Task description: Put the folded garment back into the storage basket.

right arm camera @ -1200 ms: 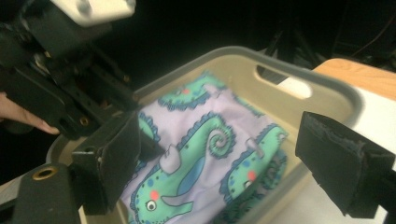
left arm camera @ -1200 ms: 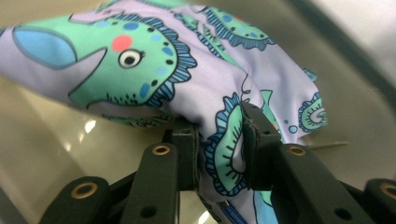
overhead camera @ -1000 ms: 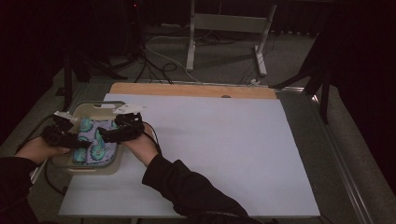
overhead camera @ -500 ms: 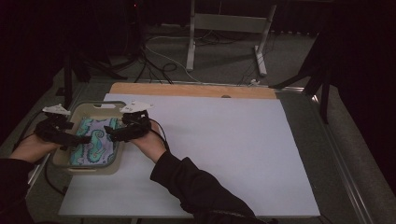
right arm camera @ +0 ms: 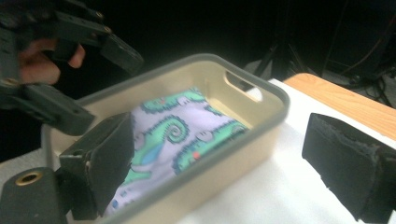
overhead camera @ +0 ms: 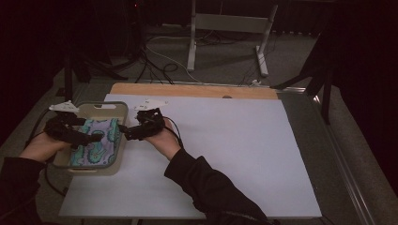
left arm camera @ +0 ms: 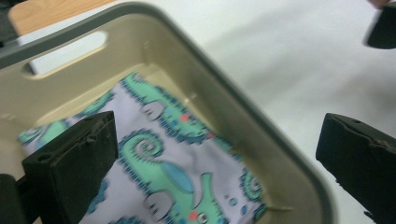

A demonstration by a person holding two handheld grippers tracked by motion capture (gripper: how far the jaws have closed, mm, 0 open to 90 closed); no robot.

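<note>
1. Green and white cloth with curly lizard shapes lies flat inside the tan bin at the left of the high view. It fills most of the bin floor.
2. Your left gripper hangs just over the cloth. Its jaws have just been opening and now stand wide, with nothing between them. In the left gripper view, the cloth sits low, under the jaws, and is not touched.
3. Your right gripper is beside the bin's right wall, over the white table. Its jaws are wide apart too, and they grip nothing. In the right gripper view, the bin sits between the two black jaws.
4. It looks like the cloth is put away, so the step now is to pull both hands off.
5. Lift your left gripper straight up first, so a jaw does not catch the cloth and drag it out.
6. Move your right gripper away from the bin wall without bumping it, so the bin does not slide.
7. Keep both sets of jaws spread until they are well away from the rim.
</note>
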